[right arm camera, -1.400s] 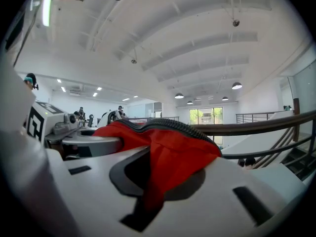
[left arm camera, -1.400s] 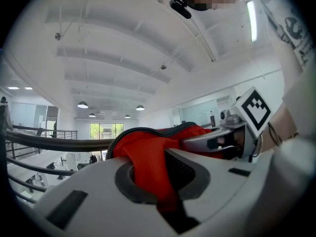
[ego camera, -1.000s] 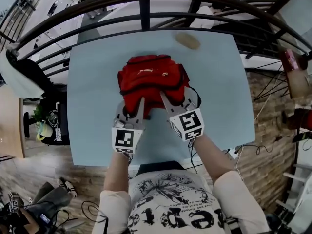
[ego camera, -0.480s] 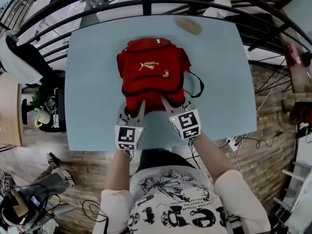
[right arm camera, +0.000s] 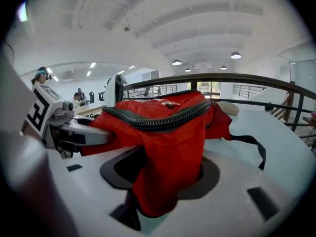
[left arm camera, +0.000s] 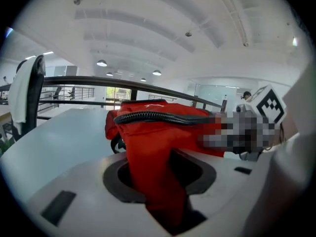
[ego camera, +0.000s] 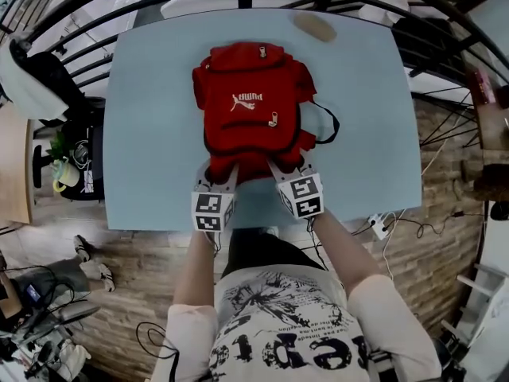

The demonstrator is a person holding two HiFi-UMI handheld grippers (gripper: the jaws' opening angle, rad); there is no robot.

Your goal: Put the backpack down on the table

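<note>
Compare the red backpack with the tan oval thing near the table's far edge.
The backpack is bright red with black zips and a strap; the oval thing is plain tan. The backpack covers much of the middle of the table; the oval thing is far smaller. The backpack reaches toward the near edge; the oval thing sits by the far edge, apart from it. Both rest on the light blue table.

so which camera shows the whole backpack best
The head view: it looks down on the whole red backpack lying flat on the blue table. The left gripper view and right gripper view show only its near end close up, red cloth and a black zipper.
</note>
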